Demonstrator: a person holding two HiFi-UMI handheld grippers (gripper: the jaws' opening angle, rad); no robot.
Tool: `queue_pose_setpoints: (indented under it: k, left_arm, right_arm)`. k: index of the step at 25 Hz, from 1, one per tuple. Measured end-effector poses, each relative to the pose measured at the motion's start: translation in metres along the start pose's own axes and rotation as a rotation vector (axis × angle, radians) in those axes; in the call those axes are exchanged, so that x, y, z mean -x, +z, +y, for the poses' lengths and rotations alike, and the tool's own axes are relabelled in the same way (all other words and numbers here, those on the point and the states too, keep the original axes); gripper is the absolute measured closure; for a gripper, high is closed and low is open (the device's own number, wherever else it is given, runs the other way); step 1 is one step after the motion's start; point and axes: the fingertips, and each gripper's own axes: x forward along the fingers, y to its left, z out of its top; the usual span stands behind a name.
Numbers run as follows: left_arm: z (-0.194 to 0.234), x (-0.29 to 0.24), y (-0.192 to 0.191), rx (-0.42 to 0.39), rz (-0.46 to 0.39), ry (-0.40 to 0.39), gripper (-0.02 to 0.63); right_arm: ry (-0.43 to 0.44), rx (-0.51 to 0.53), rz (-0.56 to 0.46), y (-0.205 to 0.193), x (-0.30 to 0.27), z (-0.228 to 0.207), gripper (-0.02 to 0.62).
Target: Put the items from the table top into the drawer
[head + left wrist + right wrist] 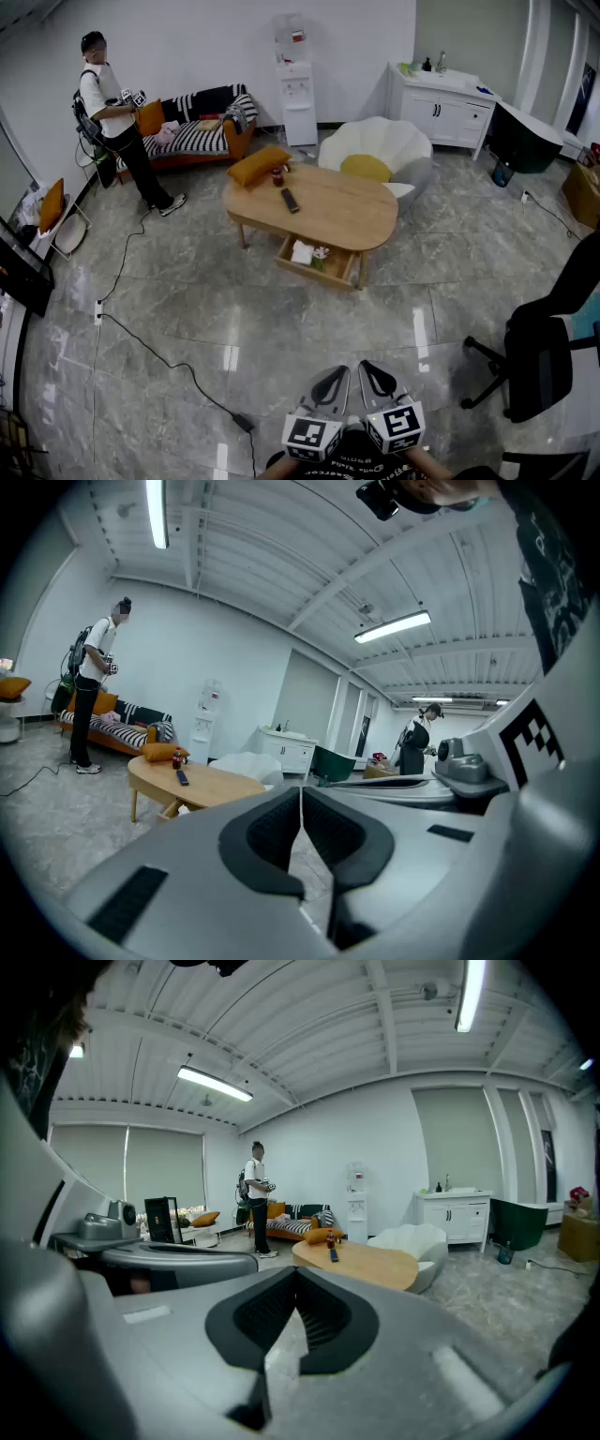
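Our left claw [336, 375] and right claw [367, 372] were both shut on nothing, side by side. The remote control [290, 200] and the small bottle [277, 175] sat on the worktop [356, 225], far ahead and a bit left, behind the open drawer [323, 272]. We judged neither claw nearer.

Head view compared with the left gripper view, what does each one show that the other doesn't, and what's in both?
Only the head view shows the black office chair. Only the left gripper view shows the ceiling lights, a second person far off at the right, and the left gripper up close, its jaws closed together. Both show the wooden table with the remote and orange cushion on it, the person by the striped sofa, and the water dispenser.
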Motion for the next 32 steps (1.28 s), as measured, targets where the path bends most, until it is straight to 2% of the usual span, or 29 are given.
queue_pose_setpoints:
  k: [11,14,22,27,32]
  left_arm:
    - [0.000,0.001,0.001,-0.010,-0.009,0.001,0.594]
    - [-0.003,-0.001,0.001,-0.007,-0.011,0.006,0.594]
    - [-0.010,-0.019,0.004,0.004,-0.020,0.032,0.594]
    - [-0.022,-0.035,0.013,-0.034,-0.051,0.039,0.594]
    - [-0.017,-0.045,0.011,-0.010,-0.032,0.067,0.594]
  right_arm:
    - [0.044,0.006,0.017,-0.007,-0.002,0.008,0.594]
    - [0.038,0.005,-0.005,-0.001,0.001,0.005,0.594]
    - [0.028,-0.007,-0.041,0.006,0.002,-0.018,0.592]
    - [0.009,0.003,-0.097,0.017,0.004,-0.042,0.592]
    - [0.013,-0.001,-0.120,0.022,0.001,-0.054,0.592]
